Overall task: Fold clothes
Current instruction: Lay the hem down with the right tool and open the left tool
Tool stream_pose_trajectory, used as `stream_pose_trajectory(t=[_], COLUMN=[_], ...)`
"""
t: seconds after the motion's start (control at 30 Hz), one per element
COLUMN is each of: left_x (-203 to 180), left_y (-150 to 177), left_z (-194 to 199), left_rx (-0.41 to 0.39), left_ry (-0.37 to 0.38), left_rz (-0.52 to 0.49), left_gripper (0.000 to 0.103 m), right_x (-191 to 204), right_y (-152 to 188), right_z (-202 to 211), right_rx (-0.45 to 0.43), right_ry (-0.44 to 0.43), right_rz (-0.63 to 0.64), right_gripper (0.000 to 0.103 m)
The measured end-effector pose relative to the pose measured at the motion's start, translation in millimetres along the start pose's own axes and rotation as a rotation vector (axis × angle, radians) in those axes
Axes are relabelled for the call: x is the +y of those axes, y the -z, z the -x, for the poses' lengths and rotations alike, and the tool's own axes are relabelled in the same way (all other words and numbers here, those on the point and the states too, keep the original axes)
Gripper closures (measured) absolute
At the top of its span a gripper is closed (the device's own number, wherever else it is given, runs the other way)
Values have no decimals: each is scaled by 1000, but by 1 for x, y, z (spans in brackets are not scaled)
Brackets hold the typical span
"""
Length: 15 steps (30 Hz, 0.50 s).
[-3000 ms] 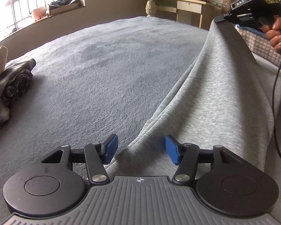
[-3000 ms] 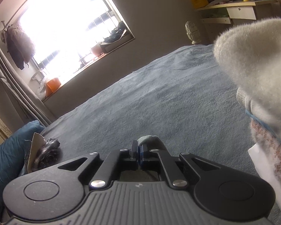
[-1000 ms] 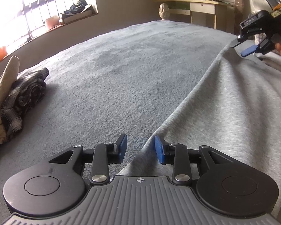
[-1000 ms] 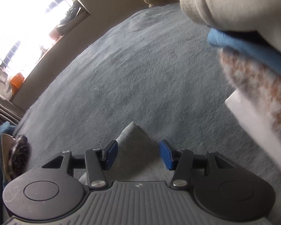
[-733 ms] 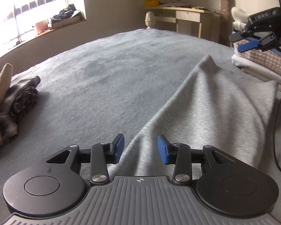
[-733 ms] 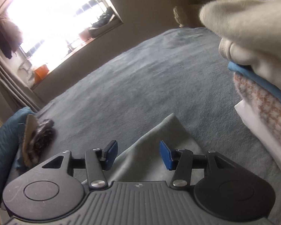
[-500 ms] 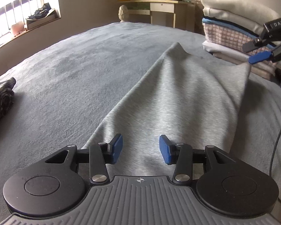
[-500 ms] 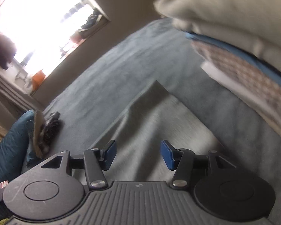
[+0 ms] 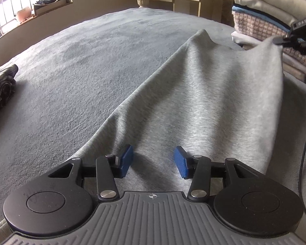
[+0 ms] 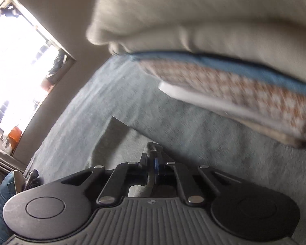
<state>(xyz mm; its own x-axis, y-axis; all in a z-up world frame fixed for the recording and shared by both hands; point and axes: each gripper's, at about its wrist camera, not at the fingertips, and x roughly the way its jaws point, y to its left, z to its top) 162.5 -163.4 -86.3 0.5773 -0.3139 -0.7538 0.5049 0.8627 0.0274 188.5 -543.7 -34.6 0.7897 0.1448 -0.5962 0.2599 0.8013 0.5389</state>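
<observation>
1. The grey garment (image 9: 204, 94) lies spread on the bed (image 9: 75, 65), one far corner lifted toward the stack of folded clothes (image 9: 261, 14).
2. It looks soft, limp and light; it will sag between holds, so edges and corners are the best places to grip.
3. The right hand-held gripper (image 10: 153, 160) has just closed and is clamped on that raised corner.
4. The left hand-held gripper (image 9: 152, 161) has its jaws apart over the near hem, having just opened wider, pressing on nothing.

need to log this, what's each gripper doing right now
left gripper: open over the grey garment, holding nothing.
right gripper: just closed, pinching the garment's edge.
</observation>
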Motion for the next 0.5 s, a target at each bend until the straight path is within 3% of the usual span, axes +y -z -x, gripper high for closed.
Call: stream_pose_trajectory(t=[0.13, 0.3, 0.5], left_x=[-4, -4, -3], left_y=[2, 2, 1], left_z=[0, 0, 1], left_rx=[-4, -2, -2], left_ry=[-15, -17, -14], left_rz=[-19, -22, -27], left_gripper=[57, 57, 57], right_x=[18, -19, -30], right_y=[-9, 1, 3], right_z=[3, -4, -3], right_rx=[-43, 10, -2], right_ry=[6, 66, 25], right_rz=[99, -23, -88], right_gripper=[98, 98, 98])
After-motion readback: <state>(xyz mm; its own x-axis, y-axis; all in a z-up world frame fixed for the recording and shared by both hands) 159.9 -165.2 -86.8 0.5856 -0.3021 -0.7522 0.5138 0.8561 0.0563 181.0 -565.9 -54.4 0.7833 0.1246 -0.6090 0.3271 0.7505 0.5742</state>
